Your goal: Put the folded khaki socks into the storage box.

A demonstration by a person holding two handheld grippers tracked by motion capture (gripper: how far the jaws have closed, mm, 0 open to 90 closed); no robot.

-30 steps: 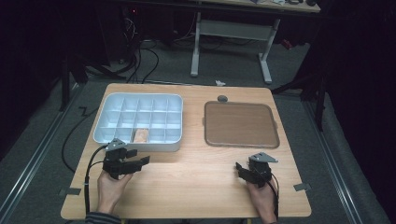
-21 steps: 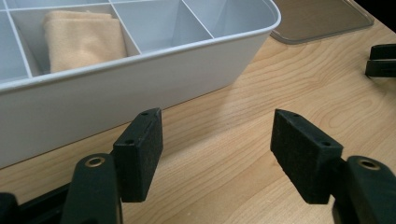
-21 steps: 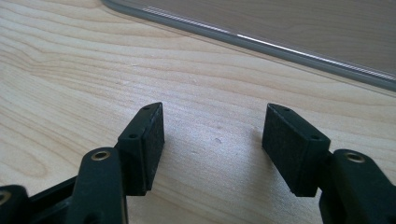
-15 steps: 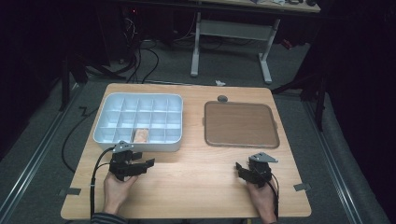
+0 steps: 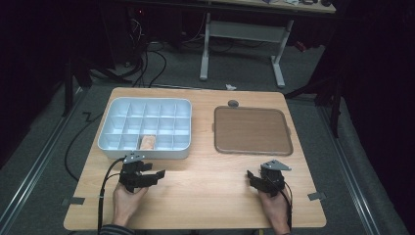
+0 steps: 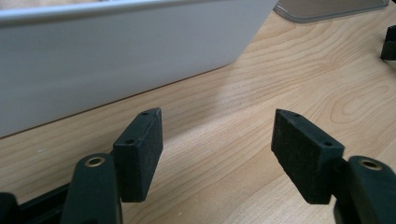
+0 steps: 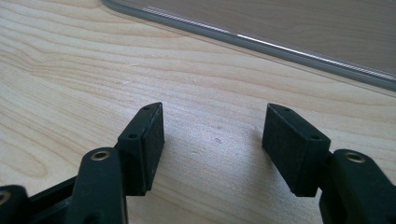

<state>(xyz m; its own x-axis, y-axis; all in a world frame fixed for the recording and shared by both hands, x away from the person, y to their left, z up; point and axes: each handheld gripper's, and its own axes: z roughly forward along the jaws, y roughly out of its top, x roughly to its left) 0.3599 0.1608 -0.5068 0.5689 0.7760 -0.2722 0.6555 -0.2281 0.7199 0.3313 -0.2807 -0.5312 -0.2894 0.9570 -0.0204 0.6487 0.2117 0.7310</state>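
A white compartment tray (image 5: 147, 152) lies at the table's left, and a tan piece (image 5: 148, 142) sits in one cell of its front row. My left gripper (image 5: 155, 176) rests just in front of that tray, open, jaws pointing right with nothing between them. In the left gripper view the open left gripper (image 6: 217, 126) hovers over bare wood beside the tray's white wall (image 6: 116, 56). My right gripper (image 5: 250, 177) is open near the front right, below a flat brown tray (image 5: 252, 129). In the right gripper view the right gripper (image 7: 215, 123) is empty, facing the brown tray's rim (image 7: 280, 44).
A small grey knob (image 5: 233, 103) lies on the table behind the brown tray. Bare wood (image 5: 205, 191) stretches between the two grippers. Cables (image 5: 151, 58) and a desk frame (image 5: 244, 34) stand on the floor beyond the table.
My left gripper has slid right and slightly toward the front edge, still open. The right gripper has stayed put.
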